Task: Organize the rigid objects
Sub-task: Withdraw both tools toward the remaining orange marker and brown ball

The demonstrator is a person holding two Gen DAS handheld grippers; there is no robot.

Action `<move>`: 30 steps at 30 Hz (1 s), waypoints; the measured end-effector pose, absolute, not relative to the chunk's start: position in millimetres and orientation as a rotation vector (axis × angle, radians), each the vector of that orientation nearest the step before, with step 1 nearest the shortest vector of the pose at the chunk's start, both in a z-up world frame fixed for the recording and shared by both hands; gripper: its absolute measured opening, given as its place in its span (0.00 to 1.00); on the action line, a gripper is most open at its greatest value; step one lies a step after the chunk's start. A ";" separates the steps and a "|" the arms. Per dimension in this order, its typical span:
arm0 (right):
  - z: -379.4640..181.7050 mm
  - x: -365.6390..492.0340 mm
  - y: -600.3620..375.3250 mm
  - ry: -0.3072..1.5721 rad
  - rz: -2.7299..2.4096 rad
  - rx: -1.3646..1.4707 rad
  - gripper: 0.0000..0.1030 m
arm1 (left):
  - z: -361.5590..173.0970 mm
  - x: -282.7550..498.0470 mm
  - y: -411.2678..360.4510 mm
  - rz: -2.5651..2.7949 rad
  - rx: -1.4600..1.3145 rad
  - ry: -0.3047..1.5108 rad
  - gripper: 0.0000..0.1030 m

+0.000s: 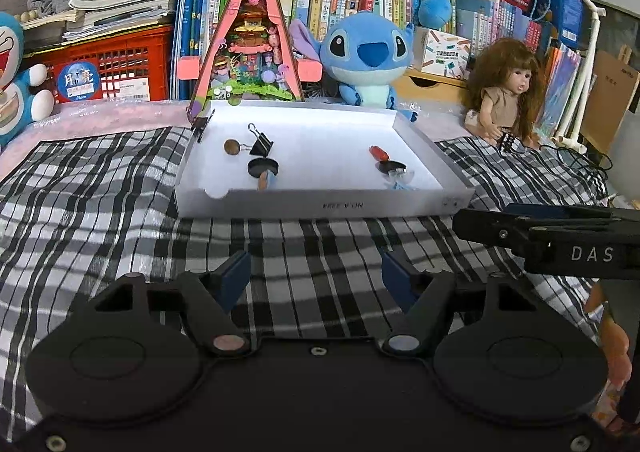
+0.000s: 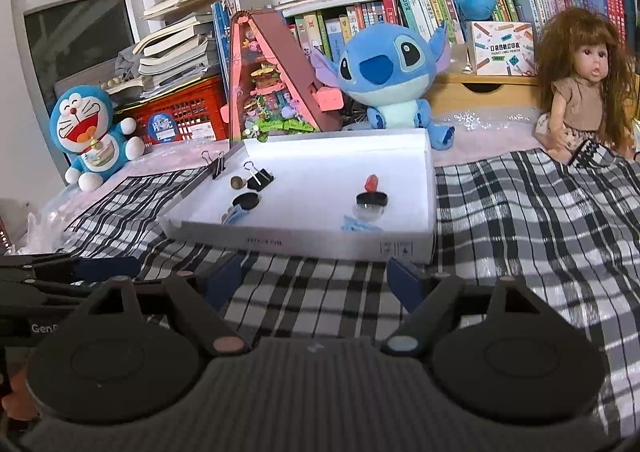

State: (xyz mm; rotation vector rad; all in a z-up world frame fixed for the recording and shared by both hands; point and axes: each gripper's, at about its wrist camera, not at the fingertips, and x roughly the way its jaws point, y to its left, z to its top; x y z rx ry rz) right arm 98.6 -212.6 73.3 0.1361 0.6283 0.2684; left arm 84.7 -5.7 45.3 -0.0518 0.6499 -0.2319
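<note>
A shallow white box (image 1: 320,206) (image 2: 304,242) lies on the checked cloth ahead of both grippers. Inside it on the left are a black binder clip (image 1: 261,144) (image 2: 259,178), a small brown ball (image 1: 231,147) (image 2: 236,182) and a black round cap (image 1: 262,167) (image 2: 245,201) with a blue piece beside it. On the box's right side sit a red piece (image 1: 378,152) (image 2: 371,183) and another black cap (image 1: 391,166) (image 2: 372,199). Another binder clip (image 1: 201,125) (image 2: 217,168) grips the box's left wall. My left gripper (image 1: 316,278) is open and holds nothing, short of the box. My right gripper (image 2: 318,280) is likewise open with nothing in it.
Along the back stand a blue plush (image 1: 370,60), a pink triangular toy house (image 1: 250,44), a long-haired doll (image 1: 506,88) and a Doraemon plush (image 2: 92,132). Behind them are book stacks and a red crate (image 1: 116,68). The right gripper's body (image 1: 560,240) crosses the left view's right edge.
</note>
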 end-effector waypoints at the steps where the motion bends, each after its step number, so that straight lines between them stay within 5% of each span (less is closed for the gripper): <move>1: 72.2 96.1 -213.1 0.627 0.266 0.134 0.85 | 43.7 81.4 -5.7 -0.231 -0.047 0.647 0.69; 19: 46.8 51.1 -211.1 0.618 0.275 0.003 0.86 | 17.0 37.3 0.0 -0.236 0.009 0.664 0.70; 30: 37.4 33.0 -206.6 0.592 0.254 -0.090 0.86 | 6.6 31.0 -0.1 -0.251 0.020 0.685 0.58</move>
